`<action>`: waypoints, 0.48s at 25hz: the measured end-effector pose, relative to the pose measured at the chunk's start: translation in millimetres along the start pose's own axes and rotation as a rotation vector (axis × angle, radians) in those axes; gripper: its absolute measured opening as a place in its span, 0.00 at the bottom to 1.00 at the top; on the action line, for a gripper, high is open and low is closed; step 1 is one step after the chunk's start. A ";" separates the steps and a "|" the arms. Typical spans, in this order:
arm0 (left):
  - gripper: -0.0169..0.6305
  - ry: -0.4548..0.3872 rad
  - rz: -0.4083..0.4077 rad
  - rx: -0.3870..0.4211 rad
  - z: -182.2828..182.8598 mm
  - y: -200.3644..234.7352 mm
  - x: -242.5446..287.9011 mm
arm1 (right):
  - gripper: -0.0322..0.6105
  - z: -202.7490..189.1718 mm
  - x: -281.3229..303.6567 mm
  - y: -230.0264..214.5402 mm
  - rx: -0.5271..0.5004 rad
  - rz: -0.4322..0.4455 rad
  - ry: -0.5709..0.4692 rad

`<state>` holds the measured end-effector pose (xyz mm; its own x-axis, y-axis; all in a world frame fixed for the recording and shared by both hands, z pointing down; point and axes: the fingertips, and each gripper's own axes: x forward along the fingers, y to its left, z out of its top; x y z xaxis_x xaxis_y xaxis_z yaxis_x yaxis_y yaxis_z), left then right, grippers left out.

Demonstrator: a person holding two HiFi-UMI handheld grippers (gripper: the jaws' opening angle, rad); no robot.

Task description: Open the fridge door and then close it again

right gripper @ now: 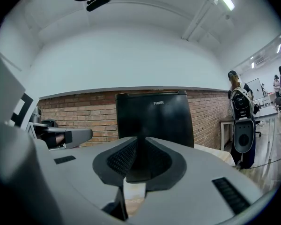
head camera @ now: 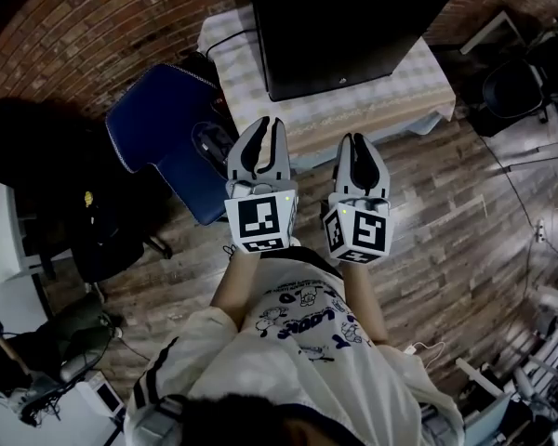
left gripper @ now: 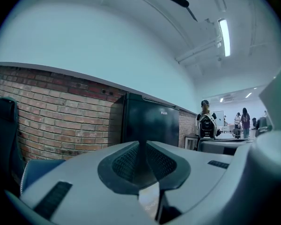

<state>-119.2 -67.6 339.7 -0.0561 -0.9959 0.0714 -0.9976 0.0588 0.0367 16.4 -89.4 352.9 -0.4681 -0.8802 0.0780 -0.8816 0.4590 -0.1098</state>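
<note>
- The black fridge [head camera: 344, 26] stands at the top centre of the head view, on a table [head camera: 372, 110] draped in checked cloth. Its door is closed.
- The left gripper [head camera: 268, 130] sits just left of centre, jaws pressed together with nothing between them, its tips at the table's near edge.
- The right gripper [head camera: 357, 143] is beside it, just right of centre, jaws likewise pressed together and empty.
- Both point toward the fridge without touching it.
- A blue chair [head camera: 163, 124] stands left of the table, before the brick wall [head camera: 93, 35].

The black fridge [right gripper: 154, 121] bears the brand "FUXIN" on its door.
</note>
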 end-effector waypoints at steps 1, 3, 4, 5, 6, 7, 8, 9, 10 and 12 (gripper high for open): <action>0.12 -0.003 0.008 -0.007 1.2 4.2 6.2 | 0.16 1.5 6.8 0.3 -0.001 0.002 -0.002; 0.12 -0.009 0.017 -0.025 2.1 12.3 18.9 | 0.16 3.8 20.2 0.0 -0.002 0.004 -0.004; 0.12 -0.010 0.012 -0.030 2.2 15.2 25.8 | 0.16 4.3 27.0 -0.5 -0.002 0.004 -0.004; 0.12 -0.007 0.003 -0.032 1.9 17.4 33.2 | 0.15 4.8 33.9 -1.1 -0.002 0.003 -0.004; 0.12 -0.001 -0.008 -0.031 1.0 19.5 40.7 | 0.16 5.3 41.1 -1.9 -0.002 0.001 -0.004; 0.12 0.005 -0.017 -0.030 0.3 21.7 48.2 | 0.16 5.9 48.3 -2.8 -0.002 -0.003 -0.004; 0.12 0.009 -0.023 -0.030 0.1 24.1 55.5 | 0.16 6.3 55.3 -3.6 -0.002 -0.006 -0.004; 0.12 0.013 -0.024 -0.032 0.0 27.0 62.5 | 0.16 6.7 62.4 -4.2 -0.001 -0.008 -0.004; 0.12 0.018 -0.023 -0.035 -0.7 30.1 69.5 | 0.16 7.0 69.6 -4.4 -0.001 -0.010 -0.003; 0.12 0.028 -0.031 -0.046 -2.8 35.1 83.3 | 0.16 6.8 84.0 -4.6 -0.001 -0.013 0.000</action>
<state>-158.8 -148.3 349.7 -0.0231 -0.9950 0.0970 -0.9959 0.0314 0.0849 -18.4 -166.3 353.2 -0.4568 -0.8860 0.0795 -0.8875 0.4480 -0.1078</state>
